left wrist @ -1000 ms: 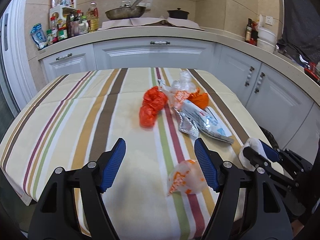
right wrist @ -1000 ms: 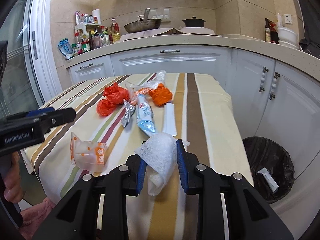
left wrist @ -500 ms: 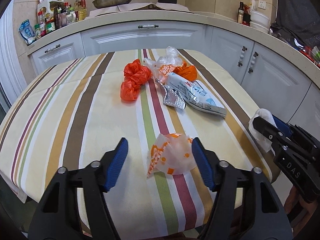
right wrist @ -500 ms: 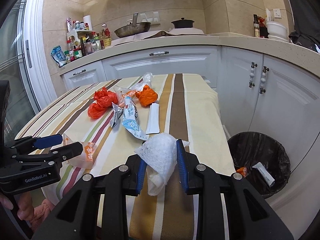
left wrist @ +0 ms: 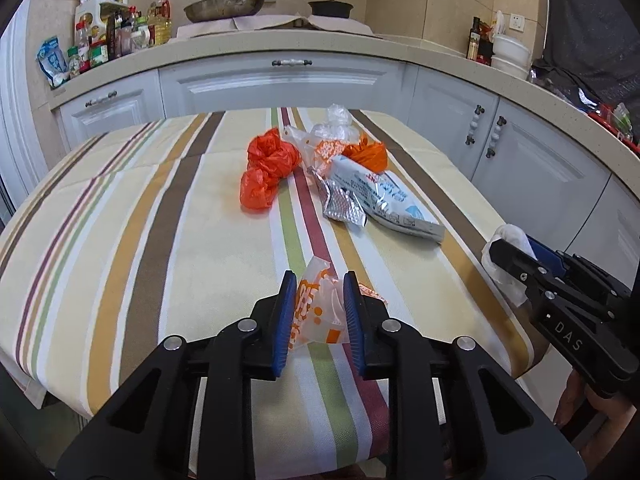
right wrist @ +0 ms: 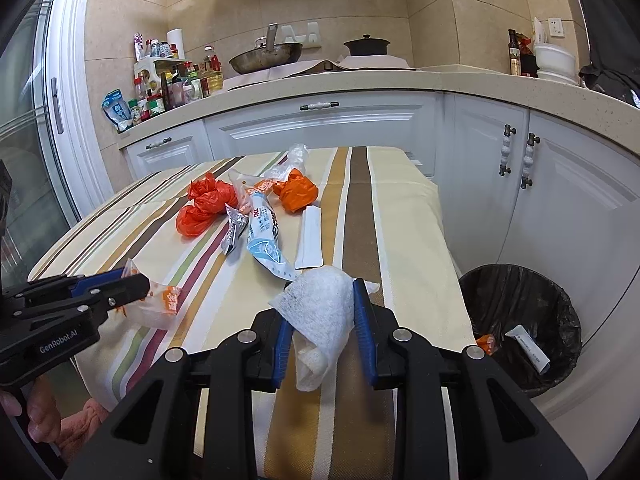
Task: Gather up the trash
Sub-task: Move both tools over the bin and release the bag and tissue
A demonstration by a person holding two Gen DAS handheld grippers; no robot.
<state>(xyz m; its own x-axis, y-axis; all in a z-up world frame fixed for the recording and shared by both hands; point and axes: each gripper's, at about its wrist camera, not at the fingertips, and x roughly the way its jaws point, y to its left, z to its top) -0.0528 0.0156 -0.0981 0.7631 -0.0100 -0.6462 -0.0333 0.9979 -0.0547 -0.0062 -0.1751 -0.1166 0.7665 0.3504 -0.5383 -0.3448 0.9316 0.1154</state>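
Striped desk (left wrist: 160, 220) in foreground; behind it, white cabinets (left wrist: 280, 84), wok (left wrist: 224, 6), black pot (left wrist: 330, 7), and condiment bottles (left wrist: 116, 36) on countertop.

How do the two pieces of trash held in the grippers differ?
The left gripper is closing on a clear wrapper printed orange, resting on the table; the right gripper clamps a plain white tissue, opaque and lifted off the cloth. Both are crumpled.
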